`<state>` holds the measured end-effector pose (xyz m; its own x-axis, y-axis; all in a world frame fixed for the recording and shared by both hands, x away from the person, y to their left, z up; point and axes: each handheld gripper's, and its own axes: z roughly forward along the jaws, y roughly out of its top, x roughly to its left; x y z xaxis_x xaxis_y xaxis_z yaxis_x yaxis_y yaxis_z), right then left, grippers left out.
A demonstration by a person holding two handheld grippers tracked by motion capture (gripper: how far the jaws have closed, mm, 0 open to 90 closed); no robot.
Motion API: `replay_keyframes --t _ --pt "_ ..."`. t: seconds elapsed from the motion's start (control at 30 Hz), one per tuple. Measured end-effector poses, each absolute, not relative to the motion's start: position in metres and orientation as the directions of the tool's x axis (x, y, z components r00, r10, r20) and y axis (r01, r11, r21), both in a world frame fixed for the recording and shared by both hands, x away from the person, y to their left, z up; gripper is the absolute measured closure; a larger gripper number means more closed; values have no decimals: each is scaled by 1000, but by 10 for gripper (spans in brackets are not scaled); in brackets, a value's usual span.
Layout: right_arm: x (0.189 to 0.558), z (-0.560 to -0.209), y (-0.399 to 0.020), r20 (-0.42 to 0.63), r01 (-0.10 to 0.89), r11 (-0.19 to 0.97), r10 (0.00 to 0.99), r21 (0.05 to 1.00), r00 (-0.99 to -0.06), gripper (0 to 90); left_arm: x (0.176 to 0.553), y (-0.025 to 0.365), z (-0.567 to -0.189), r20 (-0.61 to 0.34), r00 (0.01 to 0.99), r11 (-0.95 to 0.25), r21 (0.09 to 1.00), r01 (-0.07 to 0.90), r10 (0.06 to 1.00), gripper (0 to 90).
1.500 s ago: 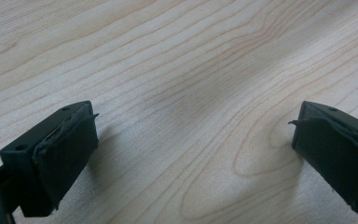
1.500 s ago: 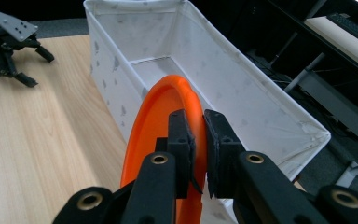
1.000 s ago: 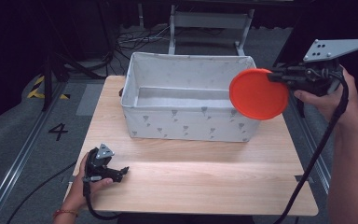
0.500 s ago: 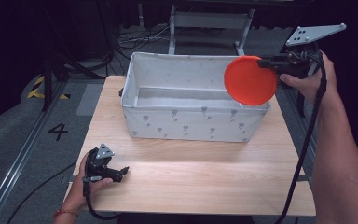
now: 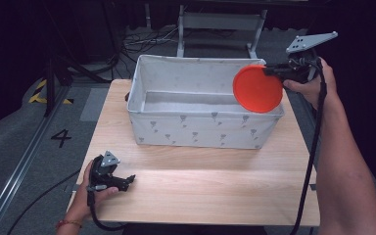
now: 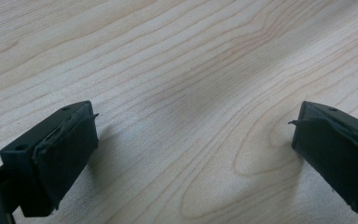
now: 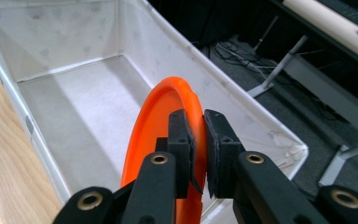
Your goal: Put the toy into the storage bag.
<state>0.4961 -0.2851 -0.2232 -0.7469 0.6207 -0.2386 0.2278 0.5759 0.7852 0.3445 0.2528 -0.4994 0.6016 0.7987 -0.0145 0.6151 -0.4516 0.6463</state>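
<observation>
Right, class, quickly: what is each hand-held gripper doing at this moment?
Left hand-held gripper: open, holding nothing, low over the wooden table.
Right hand-held gripper: shut on the orange plate's rim, over the white bin.

In the right gripper view, the lower part of the orange plate is lying hidden behind the right gripper, whose own body is running off the bottom edge. The near wall of the white fabric bin is being cut off by the left and top edges there. In the high view, the plate is covering the bin's far right corner, and the person's right forearm is leaving the picture at the bottom. In the left gripper view, the left gripper is showing just two jaw tips, both clipped by the picture's edges, and the wooden table is stretching past every edge.
</observation>
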Motion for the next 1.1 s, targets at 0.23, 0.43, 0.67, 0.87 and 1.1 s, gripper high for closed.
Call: replay_keyframes --t 0.23,0.43,0.67,0.87,1.1 --pt "500 -240 -276 -252 223 645 559 731 -790 823 345 253 -499 -13 601 -452 646 615 799 5" --pt "498 -247 -268 -273 200 722 481 662 -833 820 345 253 -499 -12 602 -453 646 614 799 5" --pt "503 -260 -247 -290 174 832 368 527 -884 819 345 253 -499 -13 602 -453 646 615 798 5" --pt "518 -274 -231 -229 204 889 317 410 -920 818 345 252 -499 -19 600 -449 646 618 800 5" --pt "531 -294 -213 -183 222 937 276 269 -944 815 345 253 -499 -18 602 -451 646 617 798 4"
